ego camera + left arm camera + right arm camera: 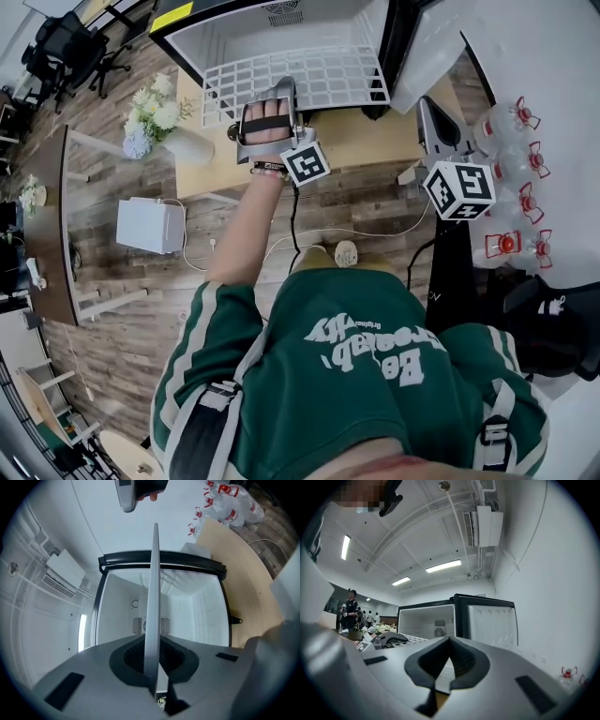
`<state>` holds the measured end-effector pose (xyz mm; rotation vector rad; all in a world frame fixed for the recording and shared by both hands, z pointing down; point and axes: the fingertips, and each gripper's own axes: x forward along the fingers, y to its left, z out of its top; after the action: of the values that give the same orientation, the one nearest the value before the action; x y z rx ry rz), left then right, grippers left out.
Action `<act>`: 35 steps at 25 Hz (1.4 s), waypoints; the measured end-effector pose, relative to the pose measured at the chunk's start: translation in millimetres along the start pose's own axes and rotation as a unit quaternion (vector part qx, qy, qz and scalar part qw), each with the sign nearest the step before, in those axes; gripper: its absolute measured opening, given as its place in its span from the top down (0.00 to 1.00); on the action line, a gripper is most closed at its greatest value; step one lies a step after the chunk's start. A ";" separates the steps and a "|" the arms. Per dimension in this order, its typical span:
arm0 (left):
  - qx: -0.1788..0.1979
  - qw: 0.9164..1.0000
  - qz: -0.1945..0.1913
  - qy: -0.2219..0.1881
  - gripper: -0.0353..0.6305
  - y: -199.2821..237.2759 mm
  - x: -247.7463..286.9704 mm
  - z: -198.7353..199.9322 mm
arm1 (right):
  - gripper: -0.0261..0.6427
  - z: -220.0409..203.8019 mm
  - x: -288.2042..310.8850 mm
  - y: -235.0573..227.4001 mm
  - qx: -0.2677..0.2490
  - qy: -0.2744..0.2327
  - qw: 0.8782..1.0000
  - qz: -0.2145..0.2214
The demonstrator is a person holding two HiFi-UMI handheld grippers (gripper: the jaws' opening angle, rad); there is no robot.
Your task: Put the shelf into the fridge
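I see white flowers at the left end of a wooden table. A white box sits on the plank floor, and red-capped water bottles cluster at right. Office chairs stand well apart.

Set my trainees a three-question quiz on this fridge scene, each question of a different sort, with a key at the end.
1. True or false: the fridge stands with its door closed.
2. Multiple choice: what are the left tongs shut on? A) a mug B) the wire shelf C) a towel
3. Fill the gap: in the left gripper view the wire shelf is seen ___-on, running away from the camera towards the fridge.

Key: 1 false, the door is open and the white inside shows. 2 B. 3 edge.
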<state>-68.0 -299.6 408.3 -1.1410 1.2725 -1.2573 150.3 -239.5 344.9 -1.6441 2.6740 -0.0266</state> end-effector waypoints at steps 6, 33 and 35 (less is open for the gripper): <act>0.005 1.000 0.005 0.000 0.91 -1.5 6.8 3.2 | 0.96 -2.9 3.3 -0.5 0.006 0.001 1.000 0.001; -0.085 0.988 -0.057 -0.111 0.90 -30.7 1.6 8.8 | 0.96 -5.8 27.5 16.5 0.004 0.004 1.000 0.030; -0.061 0.989 -0.072 -0.115 0.90 -44.2 -0.6 7.4 | 0.96 -4.4 28.7 17.9 0.002 0.003 0.999 0.032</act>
<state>-61.1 -300.7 452.6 -1.4443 1.1223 -1.1250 121.3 -256.9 349.2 -1.5586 2.7283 -0.0371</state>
